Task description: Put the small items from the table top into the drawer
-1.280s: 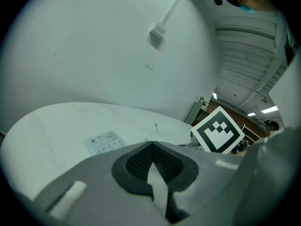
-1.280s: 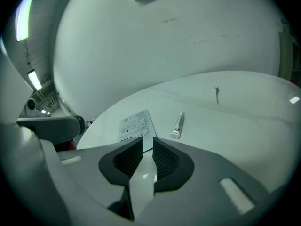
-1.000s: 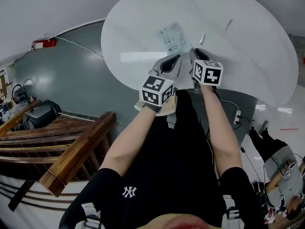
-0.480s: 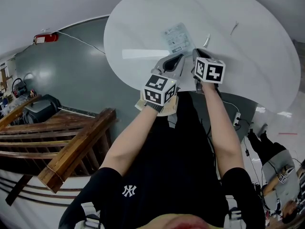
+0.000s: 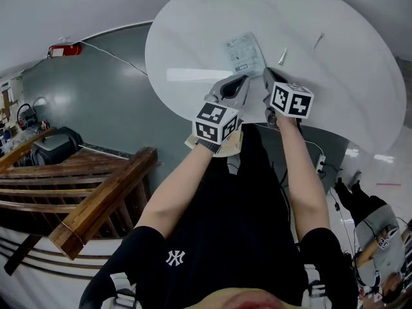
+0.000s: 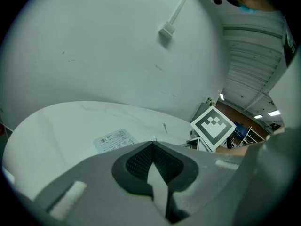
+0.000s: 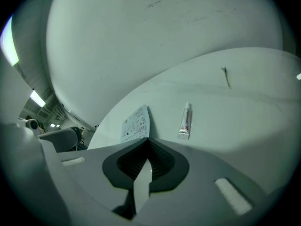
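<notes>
The flat clear plastic packet with a printed white label is lying on the round white table. Its near corner is disappearing into the right gripper, whose jaws have just been closing and are now pinching it. The left gripper is hovering alongside, its jaws together on nothing. Only the right gripper view is showing the small white glue tube plainly, just right of the packet. A thin dark sliver beyond it is too small to identify.

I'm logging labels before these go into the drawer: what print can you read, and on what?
"GLUE": on the small tube.
"NY" monogram: on the person's black clothing.
Print on the flat packet: too small to read.
</notes>
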Demonstrator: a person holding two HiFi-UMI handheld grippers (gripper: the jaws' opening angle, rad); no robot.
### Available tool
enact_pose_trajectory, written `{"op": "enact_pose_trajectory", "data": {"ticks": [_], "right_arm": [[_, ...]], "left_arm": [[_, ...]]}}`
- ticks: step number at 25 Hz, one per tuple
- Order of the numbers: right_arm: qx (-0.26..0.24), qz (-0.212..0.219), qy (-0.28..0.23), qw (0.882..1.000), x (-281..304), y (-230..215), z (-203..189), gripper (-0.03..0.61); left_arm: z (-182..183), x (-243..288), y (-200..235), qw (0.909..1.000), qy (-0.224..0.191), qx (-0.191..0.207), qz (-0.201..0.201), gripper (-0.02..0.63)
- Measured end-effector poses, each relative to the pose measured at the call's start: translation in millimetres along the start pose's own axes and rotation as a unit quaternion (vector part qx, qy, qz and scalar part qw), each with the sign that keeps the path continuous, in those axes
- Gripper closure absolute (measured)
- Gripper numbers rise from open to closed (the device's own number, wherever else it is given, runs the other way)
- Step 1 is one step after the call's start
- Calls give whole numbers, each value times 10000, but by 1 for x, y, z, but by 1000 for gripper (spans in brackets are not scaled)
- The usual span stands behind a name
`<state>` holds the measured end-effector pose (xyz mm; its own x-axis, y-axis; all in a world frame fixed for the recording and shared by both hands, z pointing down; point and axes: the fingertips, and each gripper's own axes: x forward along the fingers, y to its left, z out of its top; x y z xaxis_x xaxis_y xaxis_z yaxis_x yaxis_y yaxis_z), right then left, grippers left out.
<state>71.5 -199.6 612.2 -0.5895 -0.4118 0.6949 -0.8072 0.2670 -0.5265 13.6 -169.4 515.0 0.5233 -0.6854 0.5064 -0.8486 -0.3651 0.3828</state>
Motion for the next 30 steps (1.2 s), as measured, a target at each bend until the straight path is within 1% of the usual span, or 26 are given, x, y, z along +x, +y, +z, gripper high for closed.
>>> {"op": "enact_pose_trajectory", "data": {"ticks": [6, 12, 19, 23, 30], "right_arm": [[93, 410, -434, 9982, -21, 30, 11, 554], [-6, 579, -777, 9953, -48, 66, 15, 554], [-196, 572, -1109, 9920, -79, 108, 12, 554], [-239, 485, -1301, 9900, -98, 121, 9, 554], [-297, 366, -1529, 9871, -133, 151, -18, 554]], "left_arm": [[3, -16, -2, 9999, -129, 33, -41, 613], [7, -43, -10, 9995, -258, 119, -143, 613], [11, -88, -11, 9986, -432, 217, -213, 613], [10, -106, -16, 9978, -516, 281, -308, 613], [2, -146, -24, 9961, -612, 410, -493, 613]]}}
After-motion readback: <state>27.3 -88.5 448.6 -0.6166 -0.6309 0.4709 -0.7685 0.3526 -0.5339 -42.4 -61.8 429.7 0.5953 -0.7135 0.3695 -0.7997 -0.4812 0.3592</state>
